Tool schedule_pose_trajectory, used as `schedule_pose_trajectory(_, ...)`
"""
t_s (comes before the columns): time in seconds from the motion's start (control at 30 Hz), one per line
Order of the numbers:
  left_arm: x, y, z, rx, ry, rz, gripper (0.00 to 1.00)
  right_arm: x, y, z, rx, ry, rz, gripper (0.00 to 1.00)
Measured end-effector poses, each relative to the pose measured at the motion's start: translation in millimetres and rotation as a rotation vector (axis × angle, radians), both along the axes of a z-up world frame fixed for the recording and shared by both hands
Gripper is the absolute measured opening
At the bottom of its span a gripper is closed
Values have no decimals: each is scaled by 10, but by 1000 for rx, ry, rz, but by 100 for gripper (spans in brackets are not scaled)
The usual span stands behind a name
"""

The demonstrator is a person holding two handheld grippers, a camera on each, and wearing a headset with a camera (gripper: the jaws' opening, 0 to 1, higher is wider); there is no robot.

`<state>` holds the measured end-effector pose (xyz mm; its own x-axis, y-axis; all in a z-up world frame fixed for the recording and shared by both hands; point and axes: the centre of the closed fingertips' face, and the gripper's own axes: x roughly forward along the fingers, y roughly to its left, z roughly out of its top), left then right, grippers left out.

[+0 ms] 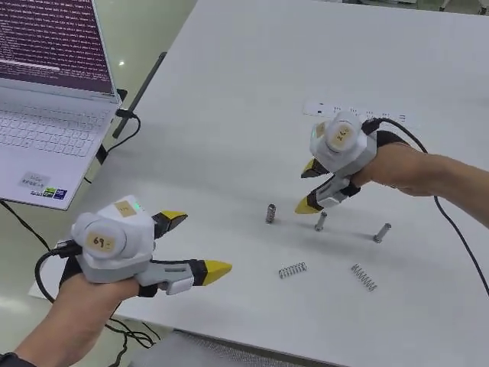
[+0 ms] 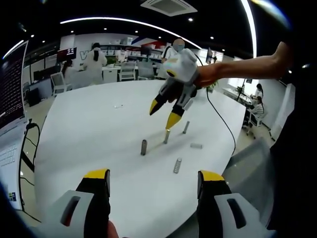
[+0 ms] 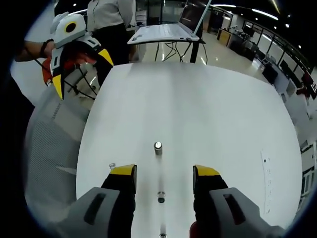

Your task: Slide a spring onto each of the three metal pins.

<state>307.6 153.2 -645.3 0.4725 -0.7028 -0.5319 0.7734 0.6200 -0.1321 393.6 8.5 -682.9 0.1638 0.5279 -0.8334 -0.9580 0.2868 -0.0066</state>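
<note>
Jaws of right gripper (image 3: 164, 171) rose from the bottom, set apart, yellow tips low over white table (image 3: 223, 114). Three metal pins lined up along the gap: far pin (image 3: 158, 147) upright ahead of the tips with a bright top, middle pin (image 3: 161, 198) between the jaws, near pin (image 3: 162, 235) cut off at the bottom edge. left gripper (image 3: 81, 70) hung at upper left beyond the table's edge, jaws apart, a hand behind it. laptop (image 3: 166, 30) sat open at the table's far end. A person (image 3: 111, 17) stood near that end.
</note>
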Motion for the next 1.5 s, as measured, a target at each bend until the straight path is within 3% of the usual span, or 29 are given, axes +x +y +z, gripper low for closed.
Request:
schedule_pose_trajectory(0.07,3,-12,12,-2,-1,-2,68,-20,-21,39,33,3,-23,45)
schedule_pose_trajectory(0.37,19,-19,25,4,-5,-9,68,-128,-285,106,56,-22,-79,47)
schedule_pose_trajectory(0.97,41,-109,69,8,-13,-36,68,-328,-799,369,169,-86,-279,51)
schedule_pose_trajectory(1.5,49,-208,137,9,-20,-53,68,-603,-1210,565,271,-134,-438,56)
